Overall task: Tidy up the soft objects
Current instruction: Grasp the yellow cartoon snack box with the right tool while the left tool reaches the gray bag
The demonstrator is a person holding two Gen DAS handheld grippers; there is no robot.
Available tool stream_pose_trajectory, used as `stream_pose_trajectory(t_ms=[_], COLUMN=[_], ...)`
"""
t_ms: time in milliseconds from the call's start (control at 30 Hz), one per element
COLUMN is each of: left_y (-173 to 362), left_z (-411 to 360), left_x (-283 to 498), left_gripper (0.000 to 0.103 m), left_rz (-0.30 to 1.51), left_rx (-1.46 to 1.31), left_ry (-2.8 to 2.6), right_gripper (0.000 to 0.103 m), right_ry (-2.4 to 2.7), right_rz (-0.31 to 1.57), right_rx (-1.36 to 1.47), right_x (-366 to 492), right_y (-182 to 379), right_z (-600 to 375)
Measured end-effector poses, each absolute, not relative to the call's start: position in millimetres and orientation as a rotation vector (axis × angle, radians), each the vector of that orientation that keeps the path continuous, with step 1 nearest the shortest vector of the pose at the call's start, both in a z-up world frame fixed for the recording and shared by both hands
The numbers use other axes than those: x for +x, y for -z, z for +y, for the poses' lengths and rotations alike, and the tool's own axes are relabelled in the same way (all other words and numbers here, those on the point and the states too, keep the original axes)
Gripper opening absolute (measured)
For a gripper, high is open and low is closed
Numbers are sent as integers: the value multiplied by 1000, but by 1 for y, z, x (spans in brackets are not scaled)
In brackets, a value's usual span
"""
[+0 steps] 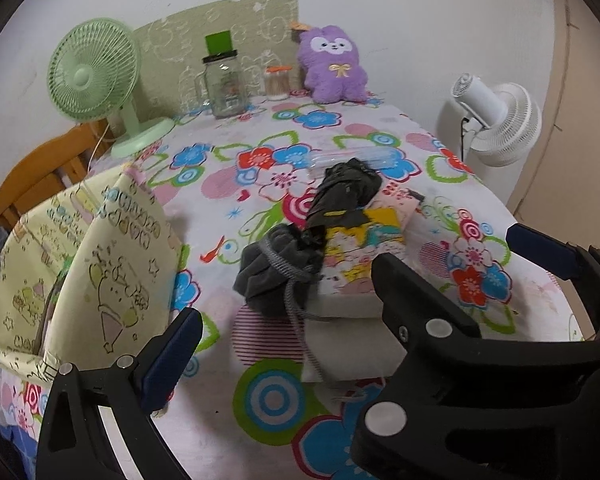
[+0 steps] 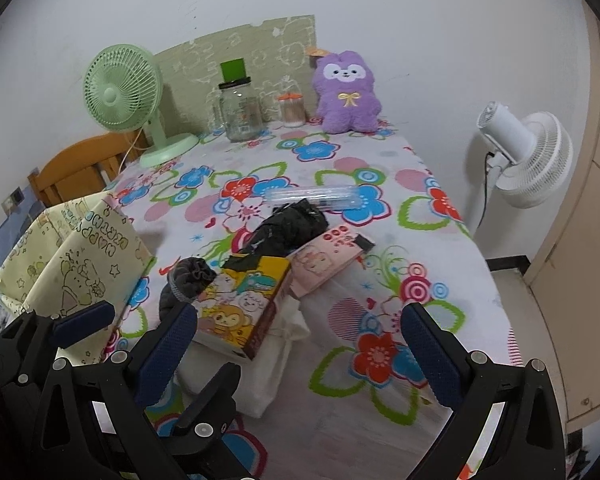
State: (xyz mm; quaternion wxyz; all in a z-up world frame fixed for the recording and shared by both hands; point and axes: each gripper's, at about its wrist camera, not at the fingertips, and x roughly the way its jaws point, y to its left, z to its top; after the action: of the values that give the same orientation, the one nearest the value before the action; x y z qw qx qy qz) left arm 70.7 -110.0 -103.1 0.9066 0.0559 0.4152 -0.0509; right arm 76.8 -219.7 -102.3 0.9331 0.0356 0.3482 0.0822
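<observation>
A: Where do the 2 grippers stand?

B: Both hover low over the near edge of the flowered tablecloth [image 2: 340,168]. The left gripper [image 1: 352,280] is spread wide with nothing between its blue pads. The right gripper [image 2: 300,344] is also wide apart and holds nothing; from its own camera, the left one shows at 8 o'clock.

A: And the soft things?

B: They lie in 1 heap mid-table. In the left view, a grey drawstring pouch [image 1: 278,276] sits dead ahead, its cord trailing toward 6 o'clock over a folded white cloth [image 1: 348,344]. Touching it at 1 o'clock is a crumpled black bag [image 1: 346,192]. A yellow cartoon box [image 2: 244,300] rests on the white cloth, and a pink packet [image 2: 324,264] lies just beside it at 2 o'clock. A clear plastic tube [image 2: 316,196] lies behind the heap.

A: Anything else?

B: A pale yellow printed fabric bin [image 1: 112,264] stands at 9 o'clock, near the pouch but apart. Far back, a purple plush [image 1: 332,64] sits at 12 o'clock against the wall, with a glass jar [image 1: 226,84] and a green fan [image 1: 94,72] toward 11 o'clock. A white fan [image 2: 528,156] stands off the table at 2 o'clock.
</observation>
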Motion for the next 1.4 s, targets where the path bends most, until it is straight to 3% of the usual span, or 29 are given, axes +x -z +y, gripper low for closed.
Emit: stream_pose_trajectory(t_ms=[467,733,1000,1167,1400], left_y=[115,121,119,120,116], left_z=[-99,-101,-106,-109,-111], left_x=[74,77,78,84,94], left_gripper=[101,102,102,102,102], left_rz=[904,926,932,928,905], left_rx=[114,98,81,94,117], left_ry=[96,123,178,137,100], right_gripper=[101,77,40,30,25], right_ry=[-222,-261,-282,-281,-258], right_rz=[752,794,804,784,773], right_rx=[6,-26,-23,-45,-16], right_x=[94,103,107,104,105], right_y=[116,125,126,120,114], right_z=[-196,-194,-201,-199,-208])
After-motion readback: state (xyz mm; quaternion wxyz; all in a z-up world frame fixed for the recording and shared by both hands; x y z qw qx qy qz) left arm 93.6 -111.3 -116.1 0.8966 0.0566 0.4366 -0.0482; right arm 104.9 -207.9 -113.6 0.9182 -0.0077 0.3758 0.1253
